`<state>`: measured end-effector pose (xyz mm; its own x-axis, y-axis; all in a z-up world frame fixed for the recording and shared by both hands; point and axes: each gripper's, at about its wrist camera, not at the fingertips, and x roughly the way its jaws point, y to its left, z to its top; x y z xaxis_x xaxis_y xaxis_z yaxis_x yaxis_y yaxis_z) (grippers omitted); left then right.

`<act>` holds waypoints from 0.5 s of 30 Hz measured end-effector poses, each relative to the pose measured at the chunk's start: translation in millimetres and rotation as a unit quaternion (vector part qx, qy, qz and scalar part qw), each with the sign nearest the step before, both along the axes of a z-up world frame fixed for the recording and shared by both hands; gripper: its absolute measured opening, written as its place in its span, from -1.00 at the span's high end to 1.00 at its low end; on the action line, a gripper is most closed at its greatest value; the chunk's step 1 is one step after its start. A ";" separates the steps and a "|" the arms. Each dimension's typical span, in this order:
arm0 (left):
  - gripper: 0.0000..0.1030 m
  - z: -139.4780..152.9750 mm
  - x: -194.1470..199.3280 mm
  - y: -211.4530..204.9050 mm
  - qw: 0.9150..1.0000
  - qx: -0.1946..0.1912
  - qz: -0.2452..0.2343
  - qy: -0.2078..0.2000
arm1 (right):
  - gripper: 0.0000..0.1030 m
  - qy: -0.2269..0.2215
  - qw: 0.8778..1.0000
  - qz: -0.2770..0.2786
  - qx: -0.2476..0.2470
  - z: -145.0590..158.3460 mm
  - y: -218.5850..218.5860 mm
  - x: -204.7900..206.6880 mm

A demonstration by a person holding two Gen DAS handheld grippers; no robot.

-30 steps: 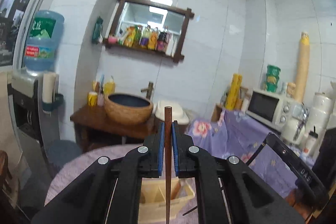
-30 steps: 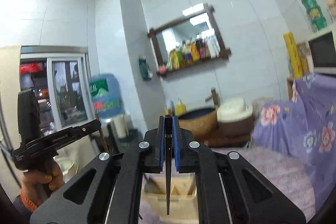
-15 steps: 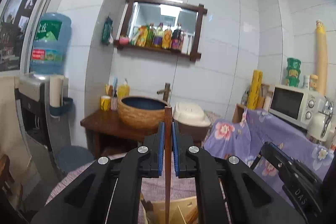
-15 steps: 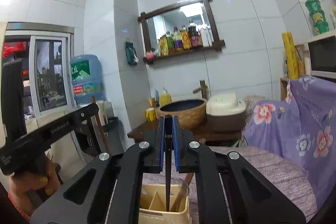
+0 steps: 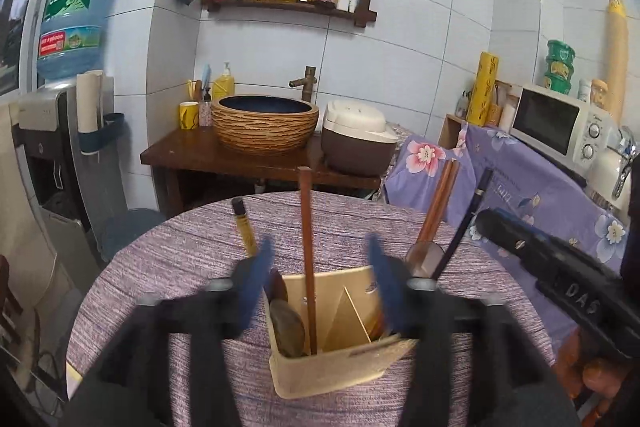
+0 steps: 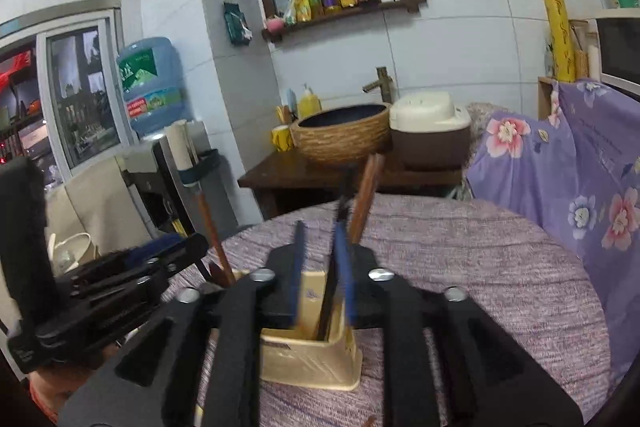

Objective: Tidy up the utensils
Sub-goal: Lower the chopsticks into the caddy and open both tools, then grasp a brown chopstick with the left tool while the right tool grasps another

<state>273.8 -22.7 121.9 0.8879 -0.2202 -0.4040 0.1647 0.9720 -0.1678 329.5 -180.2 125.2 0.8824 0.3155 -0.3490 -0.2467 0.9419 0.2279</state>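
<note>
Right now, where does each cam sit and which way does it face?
Left wrist: on the left gripper, looking forward and down over the beige utensil holder on the purple tablecloth, toward the sink wall; its open blue fingers and the right gripper's body show.
Right wrist: on the right gripper, facing the same holder; its open fingers and the left gripper show at left.
Shared: holder, tablecloth, basin, shelf.

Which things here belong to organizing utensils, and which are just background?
Job: beige plastic utensil holder; brown wooden chopstick standing in it; dark chopstick; open left gripper; open right gripper.
Background: woven basin; white microwave; blue water bottle.
</note>
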 end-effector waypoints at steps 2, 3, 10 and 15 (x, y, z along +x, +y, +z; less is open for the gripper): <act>-0.34 0.1 -15.9 4.9 1.000 -0.002 0.001 -0.007 | -0.09 0.007 1.000 -0.017 0.004 -4.9 -4.0 -9.4; -0.34 -1.1 -20.9 5.2 1.000 0.005 0.000 -0.004 | -0.09 0.016 1.000 -0.024 0.002 -7.5 -5.5 -12.7; -0.35 -45.7 -71.3 19.9 0.996 0.071 0.042 0.035 | -0.36 0.176 0.976 -0.113 -0.060 -73.5 -6.9 -45.2; -0.35 -89.7 -94.7 26.4 0.989 0.116 0.056 0.071 | -0.44 0.259 0.956 -0.119 -0.073 -128.5 0.6 -76.2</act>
<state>179.1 3.6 32.3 0.8321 -0.0104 -0.5545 0.0453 0.9978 0.0491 253.3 -179.5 -3.3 0.6197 0.0408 -0.7838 0.0894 0.9885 0.1222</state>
